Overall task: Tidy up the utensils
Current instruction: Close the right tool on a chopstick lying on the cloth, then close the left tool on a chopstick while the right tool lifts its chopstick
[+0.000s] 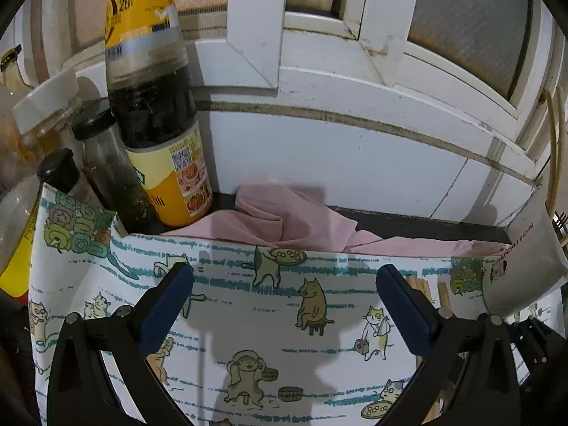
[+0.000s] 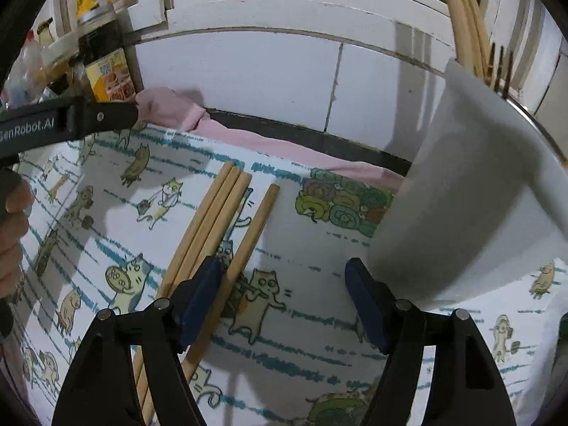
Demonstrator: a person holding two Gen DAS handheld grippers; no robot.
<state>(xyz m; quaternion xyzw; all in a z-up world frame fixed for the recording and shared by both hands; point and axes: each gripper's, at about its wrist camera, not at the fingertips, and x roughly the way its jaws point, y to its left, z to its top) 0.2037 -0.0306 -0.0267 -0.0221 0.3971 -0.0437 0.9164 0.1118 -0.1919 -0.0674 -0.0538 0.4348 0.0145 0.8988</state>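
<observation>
Several wooden chopsticks lie on a cat-print cloth; one lies a little apart from the other three. My right gripper is open just above the cloth, its left finger over the chopsticks' near part. A white utensil holder stands at the right with chopsticks and a fork in it. My left gripper is open and empty above the cloth; the holder is at its right, and chopstick ends show beside its right finger.
A soy sauce bottle, spice jars and other bottles crowd the back left. A pink cloth lies along the white tiled wall under a window. The left gripper's arm shows in the right wrist view.
</observation>
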